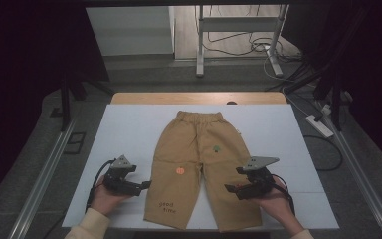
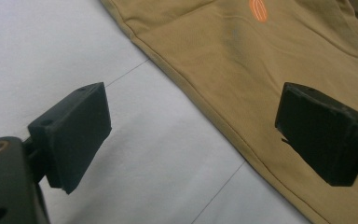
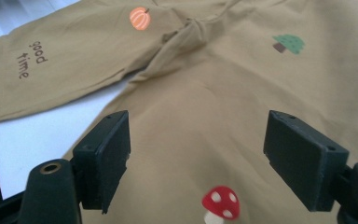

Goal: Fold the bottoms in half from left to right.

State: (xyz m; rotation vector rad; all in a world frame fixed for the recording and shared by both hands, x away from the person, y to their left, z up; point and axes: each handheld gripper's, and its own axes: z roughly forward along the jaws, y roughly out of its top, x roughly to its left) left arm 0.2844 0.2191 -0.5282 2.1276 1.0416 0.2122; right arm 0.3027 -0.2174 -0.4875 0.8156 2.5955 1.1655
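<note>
- Left gripper sits with its jaws spread wide and nothing between them, low over the white table cover, tips pointing inward at the outer edge of the trousers' left leg.
- Right gripper is likewise spread and holding nothing; its tips already hang over the cloth of the right leg, so it is the nearer of the two to fabric.
- Tan trousers lie flat in the middle of the cover, waistband at the far end, both hems toward the person; the long axis runs away from the person, between the two hands.
- From the left gripper view, the leg's side seam runs diagonally between the jaws, one jaw over bare cover, the other over cloth.
- From the right gripper view, a red mushroom print lies between the jaws, with the crotch beyond.
- No containers sit on the table.
- Judgement: each gripper looks placed to pinch its own leg low down, probably for a fold.
</note>
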